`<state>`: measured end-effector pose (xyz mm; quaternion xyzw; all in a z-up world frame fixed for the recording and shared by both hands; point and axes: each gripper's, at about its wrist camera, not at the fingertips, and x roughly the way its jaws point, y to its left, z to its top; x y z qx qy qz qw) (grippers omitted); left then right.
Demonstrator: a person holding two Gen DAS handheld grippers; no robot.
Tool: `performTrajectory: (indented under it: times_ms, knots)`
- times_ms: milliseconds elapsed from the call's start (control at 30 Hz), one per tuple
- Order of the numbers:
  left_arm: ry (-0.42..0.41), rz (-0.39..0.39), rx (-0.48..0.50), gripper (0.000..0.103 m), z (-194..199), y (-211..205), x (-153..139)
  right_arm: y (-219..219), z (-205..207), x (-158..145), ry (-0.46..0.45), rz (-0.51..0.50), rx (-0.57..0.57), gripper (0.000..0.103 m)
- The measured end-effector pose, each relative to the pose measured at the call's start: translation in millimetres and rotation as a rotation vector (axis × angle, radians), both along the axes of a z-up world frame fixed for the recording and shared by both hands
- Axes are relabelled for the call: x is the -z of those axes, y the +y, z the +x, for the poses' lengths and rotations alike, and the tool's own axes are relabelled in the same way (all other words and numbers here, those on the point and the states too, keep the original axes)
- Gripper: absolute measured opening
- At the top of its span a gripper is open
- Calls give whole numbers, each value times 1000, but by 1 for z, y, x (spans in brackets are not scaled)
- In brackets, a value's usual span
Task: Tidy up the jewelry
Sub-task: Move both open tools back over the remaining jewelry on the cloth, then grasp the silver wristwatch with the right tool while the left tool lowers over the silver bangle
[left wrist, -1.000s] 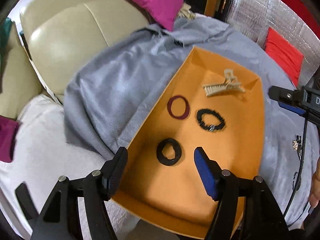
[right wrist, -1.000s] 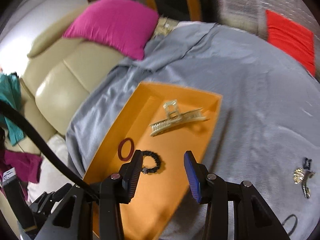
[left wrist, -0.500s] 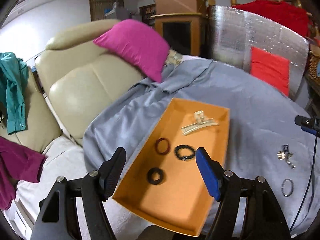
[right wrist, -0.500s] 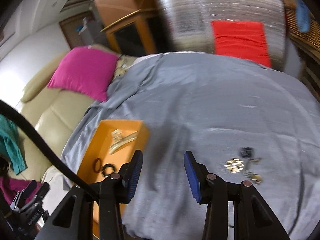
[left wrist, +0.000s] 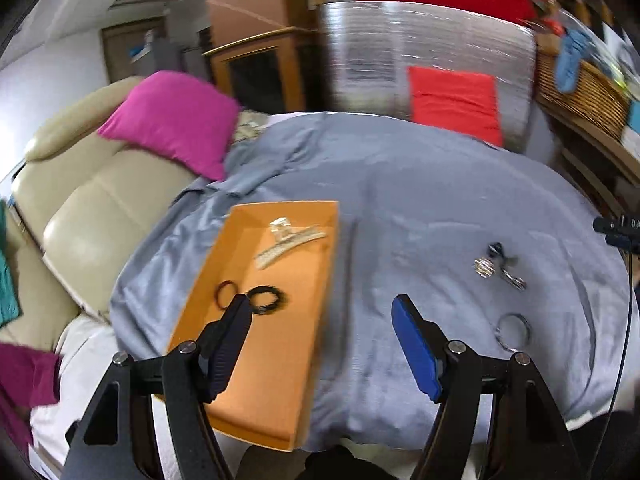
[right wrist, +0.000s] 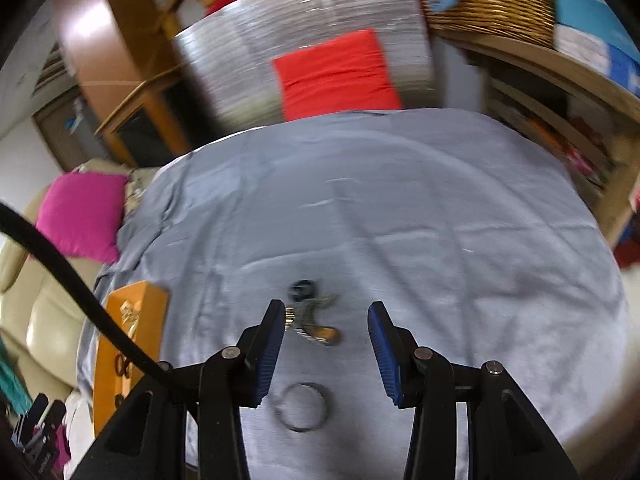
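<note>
An orange tray (left wrist: 280, 380) lies on a grey cloth and holds a cream hair claw (left wrist: 290, 242), a maroon ring band (left wrist: 226, 293) and a black beaded band (left wrist: 266, 295). A cluster of small metal jewelry (left wrist: 498, 266) and a bangle (left wrist: 512, 330) lie on the cloth to the right. My left gripper (left wrist: 322, 314) is open and empty above the tray's right edge. My right gripper (right wrist: 326, 322) is open and empty, with the jewelry cluster (right wrist: 310, 316) between its fingers and the bangle (right wrist: 304, 406) below. The tray (right wrist: 136, 320) shows at the left.
The grey cloth (right wrist: 400, 220) covers a round table. A beige sofa (left wrist: 92, 200) with a magenta cushion (left wrist: 172, 120) stands to the left. A silver panel with a red cushion (left wrist: 454, 102) and a wicker basket (right wrist: 492, 4) stand behind.
Both grippers have pulled back and swung right, away from the tray and toward the loose jewelry on the cloth. The tray's black scrunchie is now hidden behind my left finger.
</note>
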<state>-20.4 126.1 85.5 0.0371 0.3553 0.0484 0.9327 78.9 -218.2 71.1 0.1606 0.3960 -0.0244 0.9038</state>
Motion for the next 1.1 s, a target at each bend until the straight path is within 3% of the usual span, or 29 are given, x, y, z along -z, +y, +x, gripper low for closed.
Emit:
performTrajectory:
  times_ms: [167, 433, 700, 867, 1100]
  knots:
    - [16, 3, 92, 73, 3, -26, 12, -27, -18, 7, 14, -6, 48, 47]
    - [74, 34, 127, 73, 25, -53, 44, -50, -24, 33, 1, 47, 18, 47]
    - [132, 29, 224, 73, 56, -97, 77, -74, -6, 83, -10, 218, -9, 47]
    - [185, 2, 294, 73, 71, -123, 100, -70, 7, 112, -5, 289, -80, 47]
    - [199, -33, 468, 73, 70, -144, 124, -37, 32, 123, 38, 236, -254, 47]
